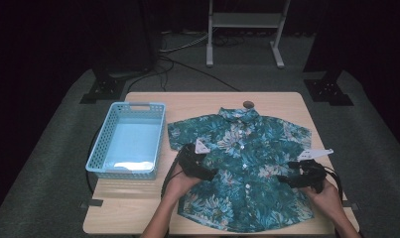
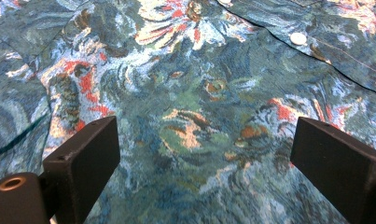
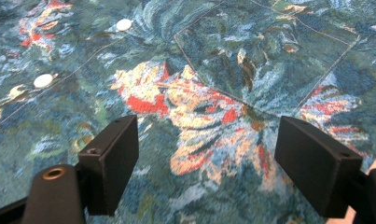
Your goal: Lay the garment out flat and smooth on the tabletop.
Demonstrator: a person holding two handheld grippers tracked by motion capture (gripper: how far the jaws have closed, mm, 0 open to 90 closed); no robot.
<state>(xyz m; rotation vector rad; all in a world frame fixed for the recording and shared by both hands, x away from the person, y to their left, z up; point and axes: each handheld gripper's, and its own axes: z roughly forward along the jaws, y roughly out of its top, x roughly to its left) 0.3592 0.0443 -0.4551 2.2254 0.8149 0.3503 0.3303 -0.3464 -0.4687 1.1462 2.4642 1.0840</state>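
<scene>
a floral shirt (image 1: 244, 163) lies spread flat, buttoned side up, across the middle and right of the counter (image 1: 133, 198), collar toward the far edge. the left tool (image 1: 206, 173) and right tool (image 1: 288, 179) rest over its lower half, both released, jaws wide. a blue basket (image 1: 99, 148) stands at the left edge.

no words, labels, brand marks or numbers can be read anywhere. the shirt (image 1: 244, 163) carries only a flower-and-leaf print and plain white buttons, seen close in both gripper views, with no tag or lettering on it. the basket (image 1: 100, 148) has bare perforated walls without a sticker. the worktop (image 1: 138, 198) bears no markings. the black jaws of each tool are unmarked.
</scene>
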